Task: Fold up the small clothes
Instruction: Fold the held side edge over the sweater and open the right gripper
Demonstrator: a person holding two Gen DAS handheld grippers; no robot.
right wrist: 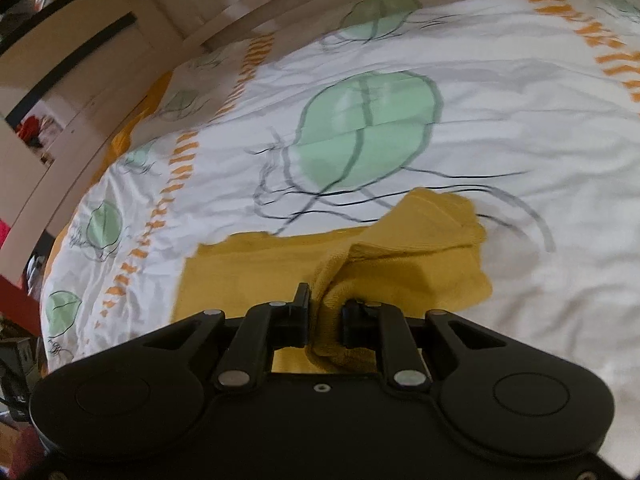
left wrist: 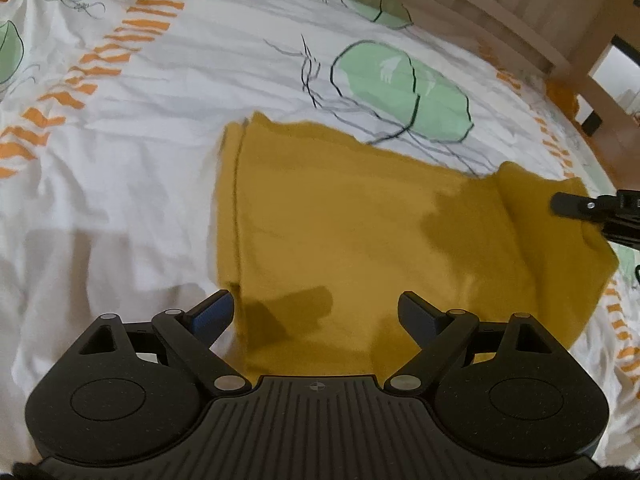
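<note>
A mustard-yellow garment point(left wrist: 360, 232) lies spread on the patterned bed cover point(left wrist: 160, 120). My left gripper point(left wrist: 318, 312) hovers open over its near edge, with nothing between the fingers. In the right wrist view my right gripper point(right wrist: 326, 312) is shut on a bunched fold of the yellow garment point(right wrist: 280, 264), lifted off the rest of the cloth. A folded-over part of the garment lies just beyond that pinch. The right gripper's black finger point(left wrist: 576, 204) shows at the right edge of the left wrist view, against the raised yellow edge.
The bed cover point(right wrist: 520, 140) is white with green leaf shapes and orange stripes. A wooden bed frame point(left wrist: 520, 12) runs along the far side. Wooden furniture point(right wrist: 60, 80) and clutter stand beyond the bed's left edge.
</note>
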